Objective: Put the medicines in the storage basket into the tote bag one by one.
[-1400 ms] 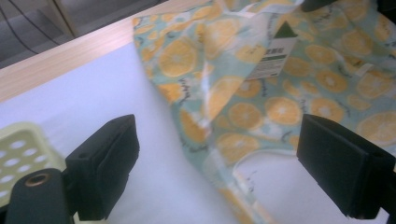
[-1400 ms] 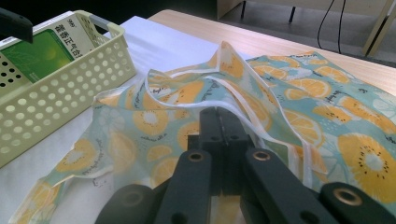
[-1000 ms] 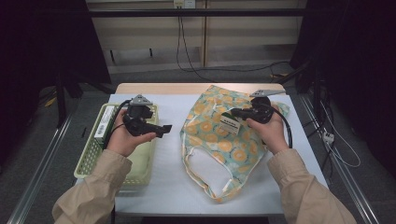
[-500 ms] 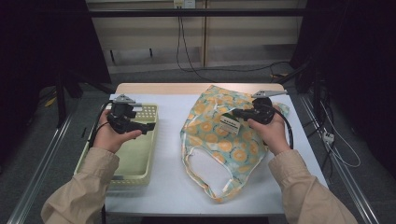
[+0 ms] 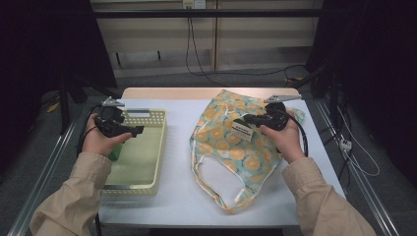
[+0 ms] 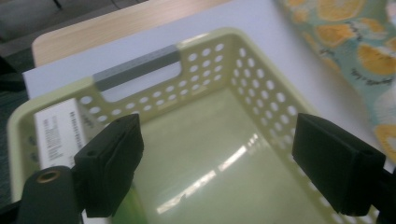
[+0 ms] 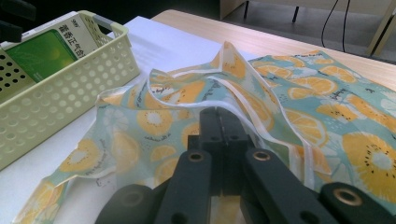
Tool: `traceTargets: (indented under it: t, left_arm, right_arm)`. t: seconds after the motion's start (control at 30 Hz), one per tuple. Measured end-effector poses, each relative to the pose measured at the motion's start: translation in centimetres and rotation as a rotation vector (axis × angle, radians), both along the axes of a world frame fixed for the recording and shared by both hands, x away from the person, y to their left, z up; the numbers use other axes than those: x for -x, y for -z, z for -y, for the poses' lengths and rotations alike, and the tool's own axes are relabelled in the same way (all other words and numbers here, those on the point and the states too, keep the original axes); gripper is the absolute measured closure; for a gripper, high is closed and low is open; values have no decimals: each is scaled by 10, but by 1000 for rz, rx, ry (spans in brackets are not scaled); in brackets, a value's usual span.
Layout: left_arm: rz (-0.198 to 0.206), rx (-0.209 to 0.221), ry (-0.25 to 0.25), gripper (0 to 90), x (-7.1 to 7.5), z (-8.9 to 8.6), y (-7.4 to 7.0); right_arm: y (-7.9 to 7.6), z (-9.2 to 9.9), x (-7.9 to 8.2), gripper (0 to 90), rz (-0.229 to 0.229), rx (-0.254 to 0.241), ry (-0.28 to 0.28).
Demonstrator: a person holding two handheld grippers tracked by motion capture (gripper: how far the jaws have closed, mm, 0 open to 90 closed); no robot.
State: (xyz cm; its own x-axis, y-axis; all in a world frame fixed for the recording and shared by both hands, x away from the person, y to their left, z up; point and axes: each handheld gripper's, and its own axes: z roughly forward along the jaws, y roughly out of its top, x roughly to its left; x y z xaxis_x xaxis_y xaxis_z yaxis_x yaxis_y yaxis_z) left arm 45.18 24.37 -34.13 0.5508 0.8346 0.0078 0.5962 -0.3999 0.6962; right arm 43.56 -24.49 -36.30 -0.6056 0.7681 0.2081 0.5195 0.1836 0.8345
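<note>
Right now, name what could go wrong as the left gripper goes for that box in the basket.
The left gripper hangs open over the basket; the green box leans against its wall, so a jaw may catch the perforated rim. The right gripper pinches only the tote bag edge, which may slip free.

White-topped table (image 5: 187,196): yellow perforated basket (image 5: 158,147) left, orange-print cloth bag (image 5: 231,147) right, apart

Two hand-held tools: the left tool (image 5: 134,131) and the right tool (image 5: 247,118). One pale yellow basket (image 5: 147,147) lies beneath the left tool. One box (image 6: 58,133) with a green front stands inside that basket, just left of the tool. One cloth bag (image 5: 231,147) printed with orange slices lies under the right tool. One white bench (image 5: 177,191).
</note>
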Motion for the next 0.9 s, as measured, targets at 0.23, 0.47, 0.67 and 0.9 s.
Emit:
traceTargets:
  t: [0.23, 0.47, 0.67, 0.9]
  left_arm:
    - [-7, -18, -52, 177, -5, -14, 6]
    - [-9, -44, -102, 182, -10, -28, 10]
    - [-19, -49, -117, 188, -12, -32, 14]
    - [-18, -47, -162, 198, -13, -38, 15]
  right_arm:
    - [0, 3, -1, 900, -3, -4, 5]
    - [0, 4, -1, 900, -4, -5, 5]
    - [0, 4, -1, 900, -3, -9, 5]
    - [0, 5, -1, 900, -2, -11, 5]
